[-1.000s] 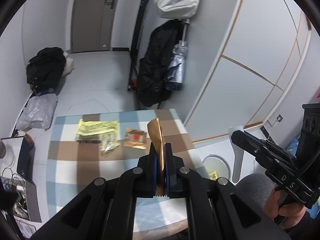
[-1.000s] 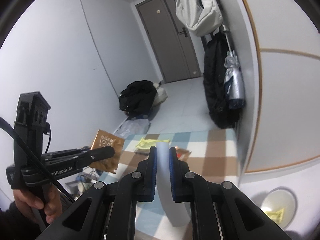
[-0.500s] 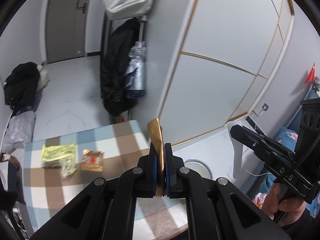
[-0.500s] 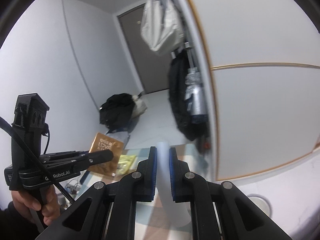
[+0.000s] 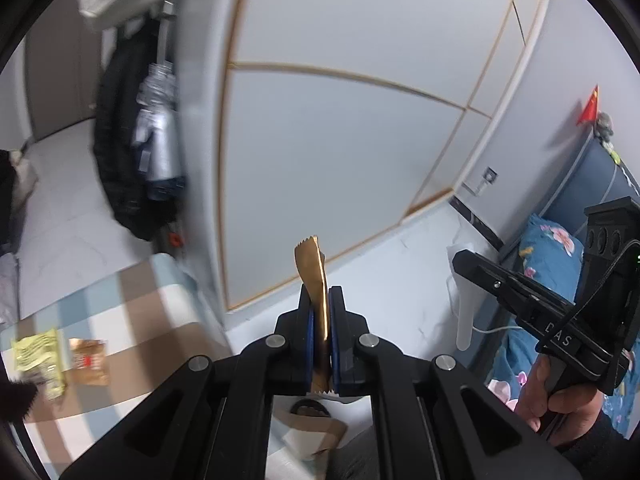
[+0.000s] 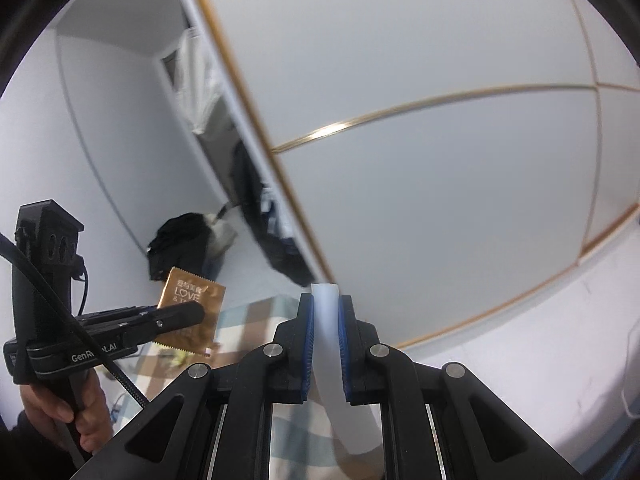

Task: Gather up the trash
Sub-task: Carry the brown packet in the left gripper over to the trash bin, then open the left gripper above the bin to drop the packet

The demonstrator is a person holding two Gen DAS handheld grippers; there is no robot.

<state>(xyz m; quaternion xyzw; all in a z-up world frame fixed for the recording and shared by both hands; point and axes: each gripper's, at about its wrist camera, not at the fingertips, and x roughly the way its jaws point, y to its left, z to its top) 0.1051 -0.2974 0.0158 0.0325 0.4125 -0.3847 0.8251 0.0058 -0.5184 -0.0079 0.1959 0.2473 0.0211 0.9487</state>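
We are mid-carry, both hands loaded and swung off the desk (image 5: pixel 132 312) toward the white wardrobe side of the room. Our left claw (image 5: pixel 320 320) is clamped tight on a gold foil wrapper (image 5: pixel 314 268), which stands up edge-on between the blue pads; from the right wrist view the same wrapper (image 6: pixel 192 312) shows its printed face at about 9 o'clock. Our right claw (image 6: pixel 325 332) is pinched shut on a white plastic strip (image 6: pixel 326 320) that runs down past the pads and curves away below.

Two more pieces lie on the checked desk at 8 o'clock in the left view: a yellow packet (image 5: pixel 38 356) and a small brown packet (image 5: pixel 88 360) just beside it, so we judge the collecting only partly done.

No bin shows plainly. Something brown, perhaps a paper bag (image 5: pixel 308 428), sits under the left claw at 6 o'clock. Next we need to find the container, bring each claw over its mouth, and release one at a time.
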